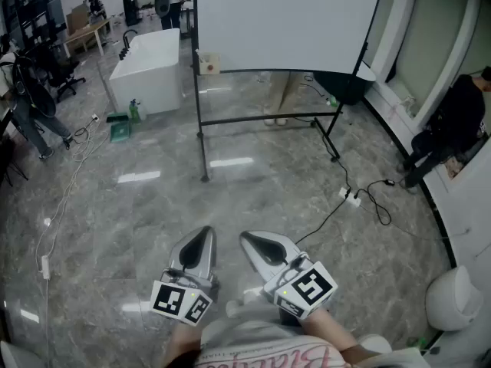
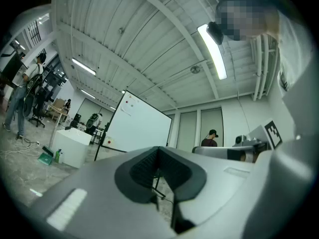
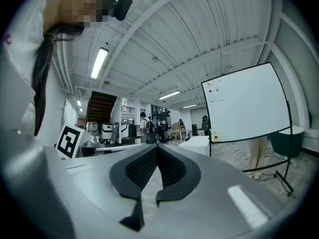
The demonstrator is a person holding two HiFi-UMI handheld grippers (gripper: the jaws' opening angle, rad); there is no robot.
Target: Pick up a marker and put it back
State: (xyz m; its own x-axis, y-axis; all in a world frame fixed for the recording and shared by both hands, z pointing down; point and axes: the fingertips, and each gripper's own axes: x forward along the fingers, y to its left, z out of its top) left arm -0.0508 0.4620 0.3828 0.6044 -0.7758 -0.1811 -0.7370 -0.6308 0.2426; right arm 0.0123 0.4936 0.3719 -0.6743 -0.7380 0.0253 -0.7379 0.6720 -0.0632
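I cannot make out a marker in any view. A large whiteboard on a black wheeled stand stands ahead across the floor, with a small box fixed at its lower left edge. It also shows as the whiteboard in the left gripper view and the whiteboard in the right gripper view. My left gripper and right gripper are held low, close to the person's body and side by side, pointing toward the board. Both the left gripper and the right gripper are shut, with nothing between the pads.
A white block-shaped counter stands at the back left, with a green bottle at its foot. Cables and a power strip run over the grey marble floor at the right. People stand at the left and right.
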